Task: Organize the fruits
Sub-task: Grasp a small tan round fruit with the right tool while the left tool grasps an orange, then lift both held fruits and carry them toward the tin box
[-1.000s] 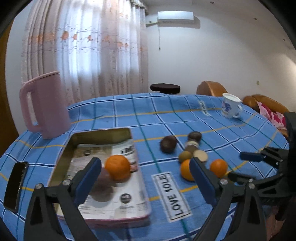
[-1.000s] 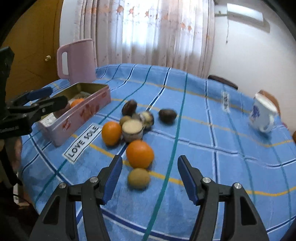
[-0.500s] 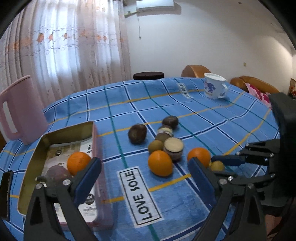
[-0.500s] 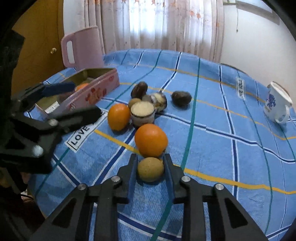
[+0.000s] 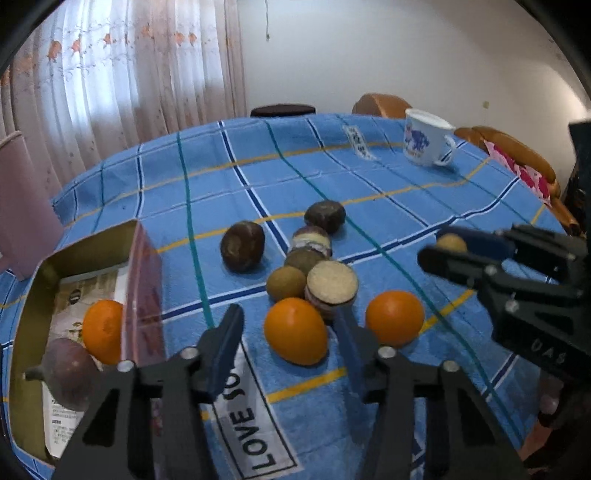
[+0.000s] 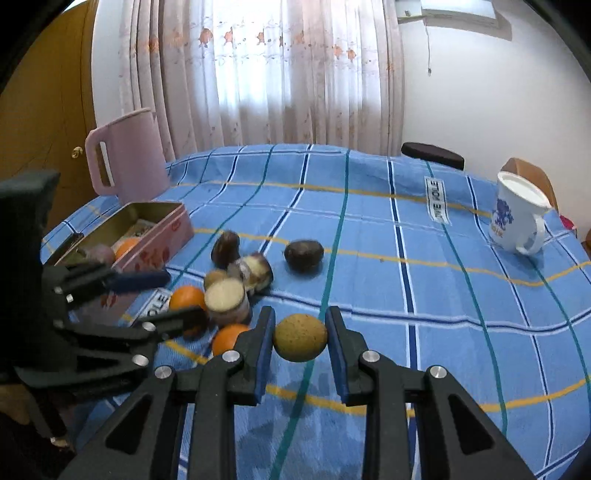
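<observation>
- Blue checked cloth covers the bench [image 6: 424, 266]; a fruit tin [image 5: 33, 295] sits at left frame.
- Right gripper [image 6: 300, 334], clenched on a kiwi [image 6: 300, 341], has just lifted it, ready for the tin.
- Left gripper [image 5: 291, 332], released, now straddles an orange [image 5: 295, 336].

The table [image 6: 424, 280] wears a blue cloth with dark blue, teal and yellow lines. Behind it hang thin white curtains [image 6: 266, 74] with small orange flowers, and daylight comes through them. The wall [image 5: 406, 55] is plain white, with an air conditioner [image 6: 458, 13] high up. A wooden door [image 6: 48, 110] is at the side. A dark round stool [image 6: 432, 155] and wooden chairs [image 5: 380, 105] stand past the table's far edge.
</observation>
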`<state>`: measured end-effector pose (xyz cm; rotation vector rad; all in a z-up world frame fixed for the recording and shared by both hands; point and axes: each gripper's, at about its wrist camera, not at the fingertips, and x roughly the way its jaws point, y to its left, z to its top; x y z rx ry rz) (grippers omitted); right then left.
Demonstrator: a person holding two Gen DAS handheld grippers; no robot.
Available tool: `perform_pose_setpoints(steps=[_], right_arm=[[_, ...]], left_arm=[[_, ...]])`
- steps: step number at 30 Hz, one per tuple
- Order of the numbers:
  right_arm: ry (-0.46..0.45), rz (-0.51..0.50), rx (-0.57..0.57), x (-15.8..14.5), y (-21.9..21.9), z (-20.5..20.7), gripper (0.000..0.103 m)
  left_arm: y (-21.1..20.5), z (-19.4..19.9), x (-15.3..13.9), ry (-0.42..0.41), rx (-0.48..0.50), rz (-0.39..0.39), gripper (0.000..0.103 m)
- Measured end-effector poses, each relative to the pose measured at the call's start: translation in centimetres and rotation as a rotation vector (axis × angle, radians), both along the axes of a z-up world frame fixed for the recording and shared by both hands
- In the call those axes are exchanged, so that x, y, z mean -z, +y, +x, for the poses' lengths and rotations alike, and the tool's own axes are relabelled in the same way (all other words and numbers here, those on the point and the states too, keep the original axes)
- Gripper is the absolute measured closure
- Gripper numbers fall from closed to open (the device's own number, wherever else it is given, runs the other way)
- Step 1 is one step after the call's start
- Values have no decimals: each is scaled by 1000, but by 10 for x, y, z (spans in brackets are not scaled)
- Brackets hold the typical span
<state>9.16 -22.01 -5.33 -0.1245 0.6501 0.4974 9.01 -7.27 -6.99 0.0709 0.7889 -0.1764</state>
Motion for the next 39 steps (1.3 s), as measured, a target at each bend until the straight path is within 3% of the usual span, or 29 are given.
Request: perform_pose_setpoints(steps=[5, 8, 11, 22, 39], right_arm=[[-2, 5, 7, -1, 6, 9, 73], [2, 3, 12, 3, 10, 14, 73], [-7, 16, 21, 2, 7, 14, 73], [-54, 60, -16, -3, 2, 7, 73], [-144, 88, -63, -10, 2, -9, 73]], left_arm=[[2, 5, 5, 39, 4, -18, 52], [2, 9, 9, 73, 24, -45, 64], [7, 8, 8, 68, 20, -77, 65], [16, -16, -14, -111, -44, -80, 65], [19, -32, -25, -236, -78, -74, 65]])
